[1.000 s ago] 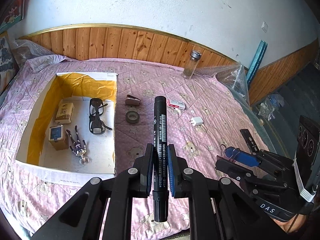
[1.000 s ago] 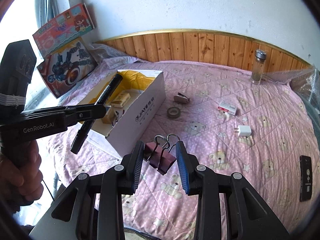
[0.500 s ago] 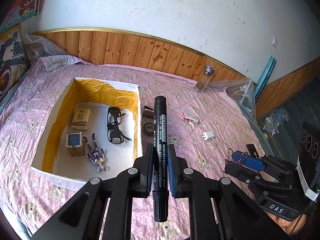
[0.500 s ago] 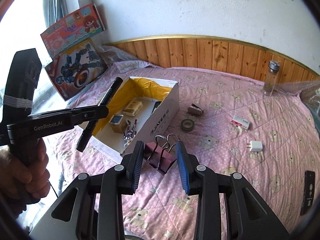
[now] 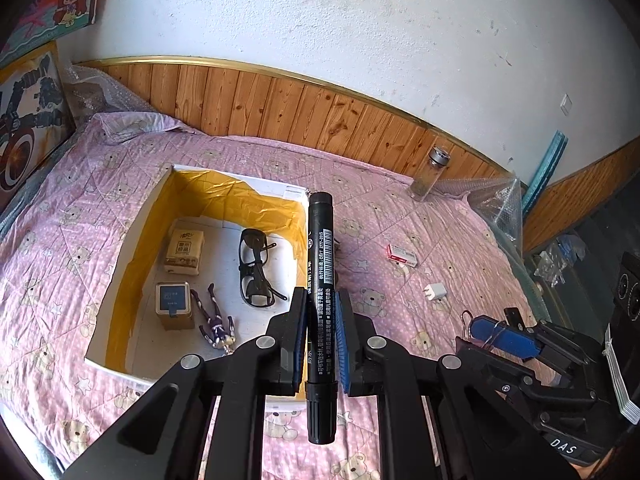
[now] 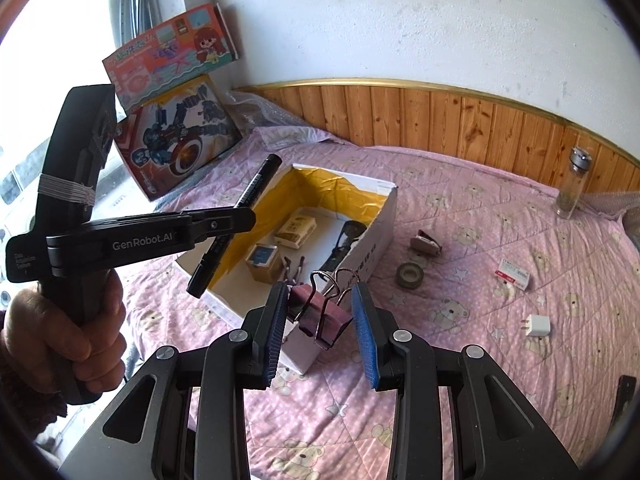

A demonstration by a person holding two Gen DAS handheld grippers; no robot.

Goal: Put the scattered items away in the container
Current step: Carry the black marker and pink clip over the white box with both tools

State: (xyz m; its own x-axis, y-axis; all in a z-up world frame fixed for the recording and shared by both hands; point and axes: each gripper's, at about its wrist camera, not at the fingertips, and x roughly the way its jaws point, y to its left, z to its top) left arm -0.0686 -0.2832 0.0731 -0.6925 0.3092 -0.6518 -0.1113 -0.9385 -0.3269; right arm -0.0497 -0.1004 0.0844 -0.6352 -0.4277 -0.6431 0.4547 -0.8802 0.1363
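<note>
The left gripper [image 5: 320, 332] is closed tight on a black marker [image 5: 320, 280], which stands lengthwise between its blue pads and sticks out past both ends; in the right wrist view the same marker [image 6: 236, 224] hangs tilted above the near left corner of the box [image 6: 376, 240], held clear of it. The right gripper [image 6: 320, 320] has its fingers partly spread, with a dark red binder clip [image 6: 320, 316] between them; the clip touches the left pad, while a gap shows at the right pad, so I cannot tell how firmly it is held. The box [image 5: 140, 240] sits open on the pink quilt [image 5: 440, 240], lined in yellow; inside lie a tissue pack [image 5: 184, 246], a small tin [image 5: 173, 306], a pair of glasses [image 5: 254, 268] and a little figure [image 5: 216, 322]. On the quilt to the right of the box lie a roll of tape [image 6: 410, 274], a small pouch [image 6: 426, 242], a red and white packet [image 6: 513, 274] and a white charger [image 6: 538, 326]; a glass bottle [image 6: 572, 184] stands upright near the wooden wall panel. A hand [image 6: 68, 344] grips the left tool's handle.
</note>
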